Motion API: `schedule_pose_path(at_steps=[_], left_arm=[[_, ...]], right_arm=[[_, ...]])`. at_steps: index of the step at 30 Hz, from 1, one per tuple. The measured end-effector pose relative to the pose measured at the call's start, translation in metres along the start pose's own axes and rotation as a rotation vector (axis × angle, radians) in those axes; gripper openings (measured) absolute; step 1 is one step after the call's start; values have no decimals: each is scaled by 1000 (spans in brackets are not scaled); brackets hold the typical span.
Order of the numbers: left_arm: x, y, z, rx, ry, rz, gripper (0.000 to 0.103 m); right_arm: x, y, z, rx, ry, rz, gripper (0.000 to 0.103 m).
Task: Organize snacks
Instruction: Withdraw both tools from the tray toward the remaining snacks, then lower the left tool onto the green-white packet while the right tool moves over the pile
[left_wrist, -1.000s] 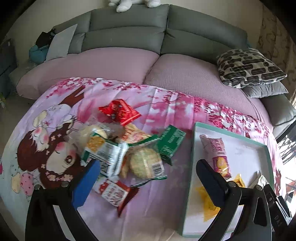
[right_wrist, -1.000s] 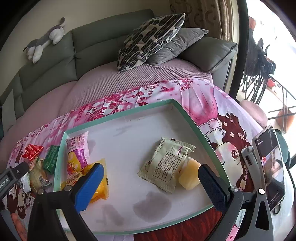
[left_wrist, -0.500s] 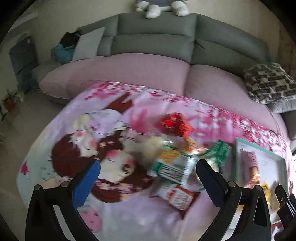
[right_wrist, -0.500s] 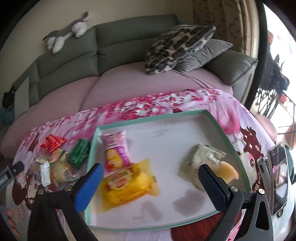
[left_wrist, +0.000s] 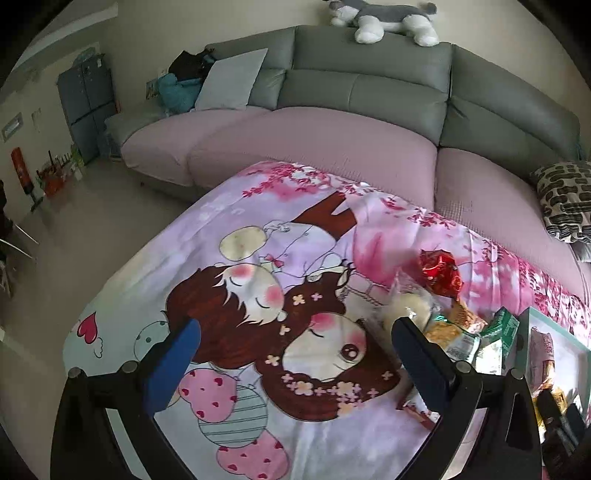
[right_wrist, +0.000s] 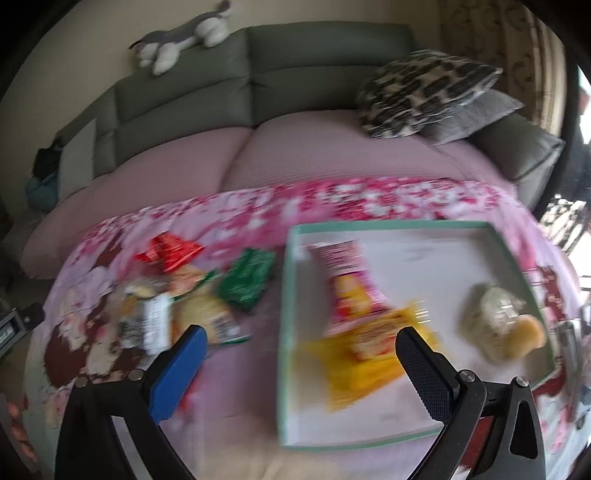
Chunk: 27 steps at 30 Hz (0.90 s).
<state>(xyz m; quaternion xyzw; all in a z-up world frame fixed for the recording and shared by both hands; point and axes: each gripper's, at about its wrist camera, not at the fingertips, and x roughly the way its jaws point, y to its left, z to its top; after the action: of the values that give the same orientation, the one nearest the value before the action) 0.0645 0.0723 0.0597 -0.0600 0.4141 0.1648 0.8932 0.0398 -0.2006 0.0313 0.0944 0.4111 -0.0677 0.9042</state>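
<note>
A white tray with a teal rim (right_wrist: 286, 332) lies on the pink cartoon cloth (left_wrist: 295, 258) and holds a pink packet (right_wrist: 343, 266), a yellow packet (right_wrist: 354, 354) and a pale packet (right_wrist: 491, 314). Left of it lies a loose snack pile with a red packet (right_wrist: 168, 251) and a green packet (right_wrist: 247, 278). My right gripper (right_wrist: 297, 347) is open and empty, above the tray's left rim. My left gripper (left_wrist: 295, 347) is open and empty over the cloth, with the pile (left_wrist: 450, 325) to its right.
A grey and pink sofa (left_wrist: 332, 122) curves behind the table, with a patterned cushion (right_wrist: 421, 92) at the right and a plush dog (left_wrist: 384, 18) on its back. Bare floor (left_wrist: 92, 229) lies to the left.
Both views have swung left. The left gripper has moved off the snack pile to the cloth's left part. The right gripper has moved from the tray's middle toward its left rim.
</note>
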Motion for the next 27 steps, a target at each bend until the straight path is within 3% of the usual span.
schedule_pose_path(at_steps=[5,10,18,27], left_arm=[[11,15,0,-48,39,-3,103],[28,22,-3,-104,98,-52,103],[48,3,-13,-45,170,-123,103],[62,-11,-18,-21,161,-192,103]], right_arm=[[11,34,-6,-42,35,48,103],[20,52,-12,-68,56,61,103],[46,67,-25,-106,138,60,103],[58,67,-31,-122,164,39,103]])
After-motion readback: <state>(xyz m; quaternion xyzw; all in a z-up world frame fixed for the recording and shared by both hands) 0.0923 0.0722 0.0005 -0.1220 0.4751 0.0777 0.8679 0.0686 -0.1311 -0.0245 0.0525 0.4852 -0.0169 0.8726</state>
